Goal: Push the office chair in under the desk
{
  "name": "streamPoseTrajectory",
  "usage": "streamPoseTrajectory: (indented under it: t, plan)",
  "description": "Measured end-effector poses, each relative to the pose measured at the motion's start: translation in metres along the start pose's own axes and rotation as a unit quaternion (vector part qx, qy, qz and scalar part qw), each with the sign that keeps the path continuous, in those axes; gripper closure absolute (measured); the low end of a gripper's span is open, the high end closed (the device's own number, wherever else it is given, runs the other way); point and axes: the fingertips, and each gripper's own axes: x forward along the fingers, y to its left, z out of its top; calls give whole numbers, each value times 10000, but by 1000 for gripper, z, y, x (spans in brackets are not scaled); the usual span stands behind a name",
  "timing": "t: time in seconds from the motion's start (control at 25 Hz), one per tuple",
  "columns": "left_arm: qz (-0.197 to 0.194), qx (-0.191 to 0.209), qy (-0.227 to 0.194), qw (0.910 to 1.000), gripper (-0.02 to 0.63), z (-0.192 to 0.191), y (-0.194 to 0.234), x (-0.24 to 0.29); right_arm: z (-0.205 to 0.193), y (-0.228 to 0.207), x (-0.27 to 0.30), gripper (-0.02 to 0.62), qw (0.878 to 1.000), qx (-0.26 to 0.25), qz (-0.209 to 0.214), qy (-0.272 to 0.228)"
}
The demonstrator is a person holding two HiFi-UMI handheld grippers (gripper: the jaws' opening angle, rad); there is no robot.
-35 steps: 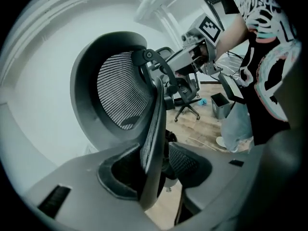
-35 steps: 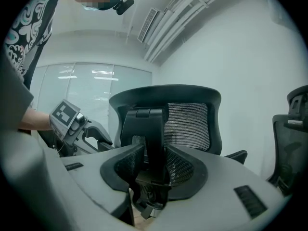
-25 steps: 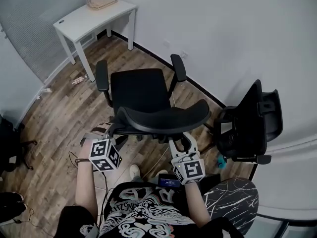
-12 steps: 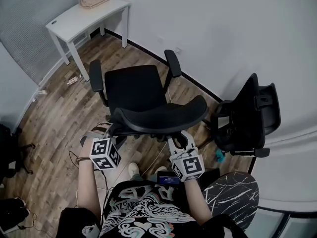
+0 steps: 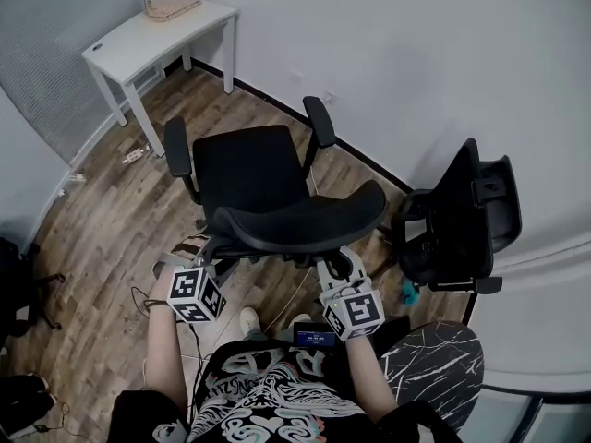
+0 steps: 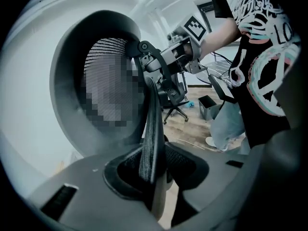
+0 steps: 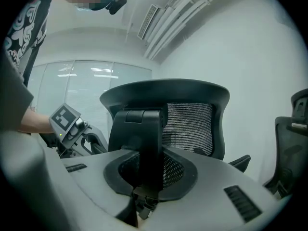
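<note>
A black office chair (image 5: 251, 169) stands on the wood floor with its seat facing the white desk (image 5: 125, 44) at the far left corner. Its curved backrest (image 5: 305, 220) is nearest me. My left gripper (image 5: 209, 247) is shut on the backrest's thin left edge (image 6: 150, 143), which runs upright between the pads. My right gripper (image 5: 340, 266) is at the backrest's right side. Its jaws are closing, and the black frame piece (image 7: 144, 138) behind the mesh sits pinched between them.
A second black chair (image 5: 462, 220) stands against the white wall on the right, a small blue thing (image 5: 409, 293) at its foot. A tan item (image 5: 171, 8) lies on the desk. Cables (image 5: 138, 298) trail over the floor at the left. My legs and feet (image 5: 249, 319) are just behind the chair.
The whole view has drifted slightly left. Both grippers stay at the backrest, and the chair keeps about the same distance from the desk.
</note>
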Motion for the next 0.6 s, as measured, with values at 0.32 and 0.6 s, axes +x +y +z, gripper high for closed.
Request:
streamPoseTrajectory:
  t: [0.32, 0.6]
  plan:
    - [-33, 41, -73, 10000, 451, -1, 2, -1, 2, 0, 3, 549, 10000, 33, -93, 11]
    - [-4, 113, -142, 9998, 453, 0, 2, 0, 1, -2, 2, 549, 9998, 67, -182, 34]
